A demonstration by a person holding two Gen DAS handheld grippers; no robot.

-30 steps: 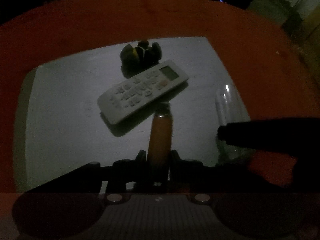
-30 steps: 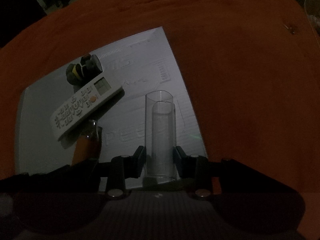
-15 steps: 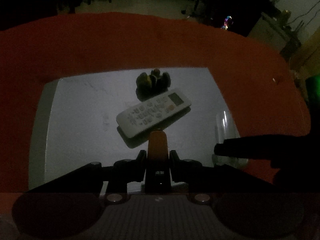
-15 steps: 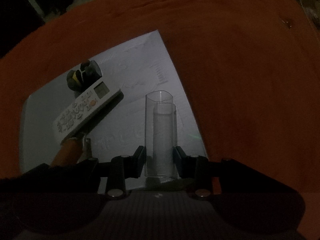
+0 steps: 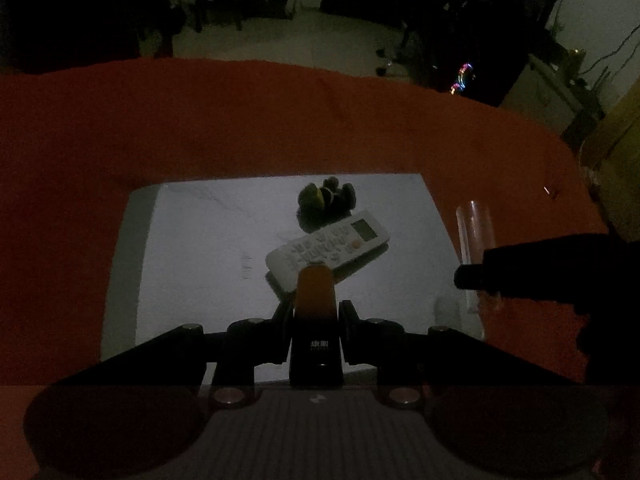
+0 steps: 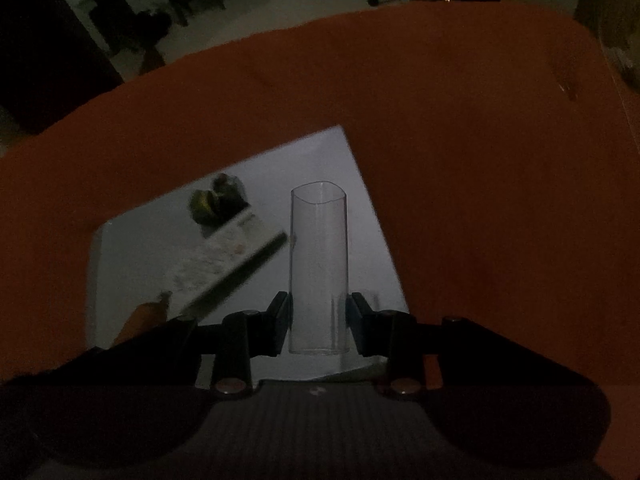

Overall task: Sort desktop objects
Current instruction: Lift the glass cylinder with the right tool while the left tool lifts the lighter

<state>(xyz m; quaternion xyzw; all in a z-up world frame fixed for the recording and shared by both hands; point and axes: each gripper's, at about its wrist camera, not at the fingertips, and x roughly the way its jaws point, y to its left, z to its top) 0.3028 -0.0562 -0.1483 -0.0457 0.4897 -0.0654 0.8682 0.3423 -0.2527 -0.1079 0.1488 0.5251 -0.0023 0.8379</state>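
Orange bottle: slim, dark lower section bearing a small white label, narrow end pointing away, clamped between the two fingers of the left claw, clear of the white board.

Clear tube: transparent, open-topped, upright, clamped near its base by the right claw.

White remote: lies flat and diagonal on the board, buttons and small display facing up.

Dark lumpy object with a yellow patch: sits on the board just beyond the remote's display end; identity indistinct in the dim light.
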